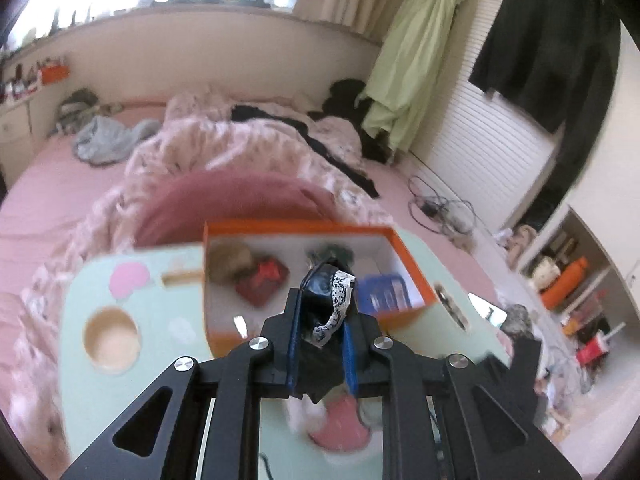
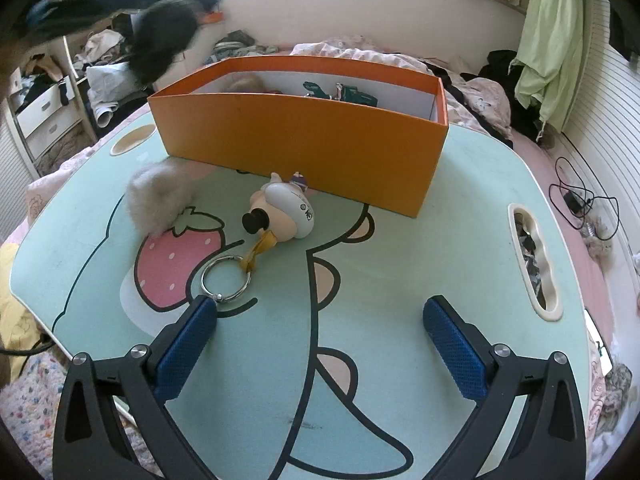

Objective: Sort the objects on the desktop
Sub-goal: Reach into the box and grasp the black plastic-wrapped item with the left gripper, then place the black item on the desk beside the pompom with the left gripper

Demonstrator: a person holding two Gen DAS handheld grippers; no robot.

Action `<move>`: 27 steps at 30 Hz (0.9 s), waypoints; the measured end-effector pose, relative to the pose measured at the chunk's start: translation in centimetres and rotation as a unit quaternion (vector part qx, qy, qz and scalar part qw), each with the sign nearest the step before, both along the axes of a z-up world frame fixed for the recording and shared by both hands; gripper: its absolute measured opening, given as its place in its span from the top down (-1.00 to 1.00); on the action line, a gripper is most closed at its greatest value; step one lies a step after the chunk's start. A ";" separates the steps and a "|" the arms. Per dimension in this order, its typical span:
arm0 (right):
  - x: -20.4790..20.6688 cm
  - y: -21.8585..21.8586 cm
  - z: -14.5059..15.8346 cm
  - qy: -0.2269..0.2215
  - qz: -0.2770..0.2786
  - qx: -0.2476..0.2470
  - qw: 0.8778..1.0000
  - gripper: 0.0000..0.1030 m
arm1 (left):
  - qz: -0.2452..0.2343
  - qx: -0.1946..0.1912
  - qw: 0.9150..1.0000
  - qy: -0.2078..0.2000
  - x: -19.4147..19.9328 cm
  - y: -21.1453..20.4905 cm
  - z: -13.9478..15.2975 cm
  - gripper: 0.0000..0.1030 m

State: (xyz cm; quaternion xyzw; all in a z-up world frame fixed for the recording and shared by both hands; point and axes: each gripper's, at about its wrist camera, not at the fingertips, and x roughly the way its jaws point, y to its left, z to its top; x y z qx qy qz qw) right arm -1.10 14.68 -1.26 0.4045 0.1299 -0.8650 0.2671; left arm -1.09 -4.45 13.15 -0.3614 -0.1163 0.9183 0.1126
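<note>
Two tongs | left (image 1: 320, 312) grips black lace-trimmed cloth (image 1: 326, 292) | figurine (image 2: 290, 212) print unreadable

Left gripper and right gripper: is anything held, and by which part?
The left gripper pinches a black fabric item with lace trim around its bunched middle. The right gripper is open and empty.

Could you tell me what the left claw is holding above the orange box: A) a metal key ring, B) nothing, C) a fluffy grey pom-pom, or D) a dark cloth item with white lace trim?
D: in the left wrist view the left claw is clamped on a dark cloth item with white lace trim, held over the orange box.
</note>
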 end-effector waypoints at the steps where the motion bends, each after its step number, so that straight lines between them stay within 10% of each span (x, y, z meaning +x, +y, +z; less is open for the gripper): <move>1: 0.1 -0.1 0.0 0.000 0.000 0.000 1.000 -0.99 | -0.008 0.004 1.000 -0.006 0.0 0.1 -0.7 0.68; 5: 0.1 -0.1 0.0 0.000 0.000 0.000 1.000 -0.99 | -0.031 0.007 0.999 -0.024 0.0 1.8 -4.1 0.54; 7: 0.1 -0.1 0.0 0.000 0.000 0.000 1.000 -0.99 | -0.028 0.012 0.999 -0.021 0.2 2.1 -4.9 0.00; 13: 0.0 -0.2 0.0 0.000 0.001 -0.001 1.000 -0.99 | -0.003 -0.025 0.999 0.026 3.6 1.0 -4.6 -0.80; 18: 0.0 -0.2 -0.1 0.000 0.001 -0.001 1.000 -0.99 | 0.013 -0.120 0.993 0.009 5.2 1.1 -7.5 -0.82; 27: 0.1 -0.2 -0.1 0.002 0.004 -0.001 1.000 -0.99 | 0.026 -0.148 0.987 -0.055 3.5 2.2 -12.8 -1.00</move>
